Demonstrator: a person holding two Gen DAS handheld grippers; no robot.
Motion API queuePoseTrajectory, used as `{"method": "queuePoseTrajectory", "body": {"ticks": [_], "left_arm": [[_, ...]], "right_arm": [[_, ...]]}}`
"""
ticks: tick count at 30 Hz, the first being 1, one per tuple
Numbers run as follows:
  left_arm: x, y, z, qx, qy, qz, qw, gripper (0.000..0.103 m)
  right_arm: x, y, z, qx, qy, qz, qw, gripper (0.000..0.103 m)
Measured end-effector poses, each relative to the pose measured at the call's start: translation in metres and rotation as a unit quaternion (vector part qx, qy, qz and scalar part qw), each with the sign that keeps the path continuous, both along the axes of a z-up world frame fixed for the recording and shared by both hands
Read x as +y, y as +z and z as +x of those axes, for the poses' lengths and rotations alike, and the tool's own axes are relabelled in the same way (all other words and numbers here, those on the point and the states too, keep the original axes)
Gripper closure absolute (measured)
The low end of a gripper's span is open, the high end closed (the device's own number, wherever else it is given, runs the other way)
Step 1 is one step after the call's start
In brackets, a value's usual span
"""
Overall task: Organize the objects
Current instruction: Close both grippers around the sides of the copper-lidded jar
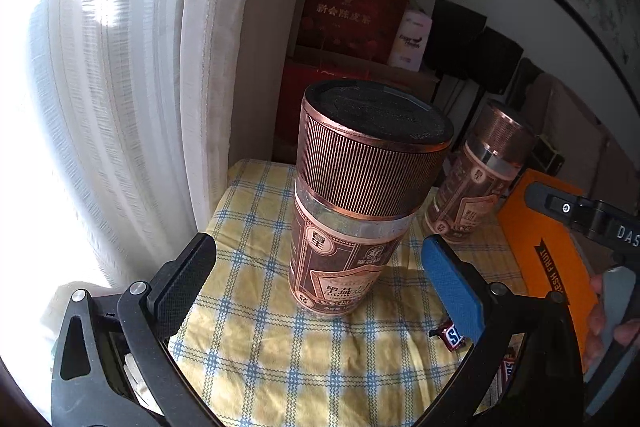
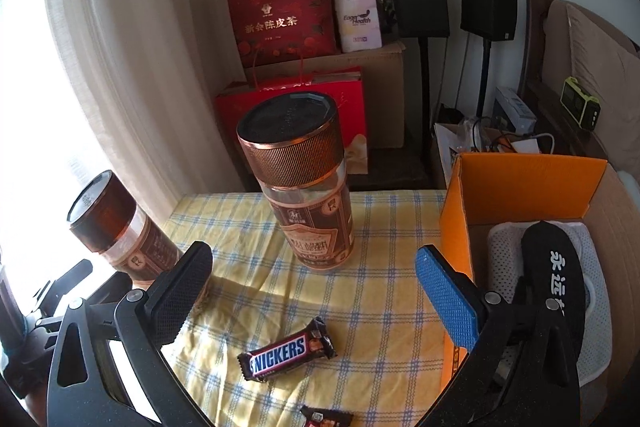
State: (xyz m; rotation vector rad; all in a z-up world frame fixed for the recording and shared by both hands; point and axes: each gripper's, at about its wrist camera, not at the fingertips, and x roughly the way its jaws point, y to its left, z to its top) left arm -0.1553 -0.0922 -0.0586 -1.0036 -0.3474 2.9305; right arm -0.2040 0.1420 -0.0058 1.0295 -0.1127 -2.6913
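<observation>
The surface (image 2: 384, 227), covered with a yellow checked cloth, carries most of what is left to sort, so by my reading the tidying is only partly done. The biggest item is the orange cardboard box (image 2: 520, 183) at the right edge of the surface, standing open; inside it lie a black sandal (image 2: 560, 267) with white lettering and a white perforated pad (image 2: 504, 247) beneath it, which suggests the box is the collecting place and that at least 2 things are already put away. Next in size are 2 brown jars with ribbed copper lids. The first jar (image 1: 352, 195) stands upright near the left of the surface, directly ahead of the left tongs (image 1: 320, 287), whose jaws are spread wide on either side of it without touching it; it looks like the next thing to be picked up. The second jar (image 2: 308, 183) stands upright near the middle of the surface, well apart from the box, in front of the right tongs (image 2: 316, 291), which are likewise wide apart and grip nothing. Smallest are the sweets: 1 Snickers bar (image 2: 288, 349) lies flat on the cloth close below the right tongs, and a second wrapped bar (image 2: 324, 419) is partly cut off at the bottom edge of that view. So, judging from this, 2 jars and 2 bars remain loose, nothing is being carried, and the box has free room at its near side.
</observation>
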Motion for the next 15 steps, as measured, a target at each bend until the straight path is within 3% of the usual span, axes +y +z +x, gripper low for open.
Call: {"method": "queuePoseTrajectory", "body": {"ticks": [8,15], "left_arm": [[0.000,-0.015,-0.015,0.007,0.001,-0.005,1.0000,0.000],[-0.003,-0.023,-0.025,0.008,0.003,0.012,0.9999,0.000]], "right_arm": [[-0.009,-0.026,-0.033,-0.007,-0.031,-0.014,0.999,0.000],[-0.021,-0.037,-0.045,0.016,-0.026,0.015,0.999,0.001]]}}
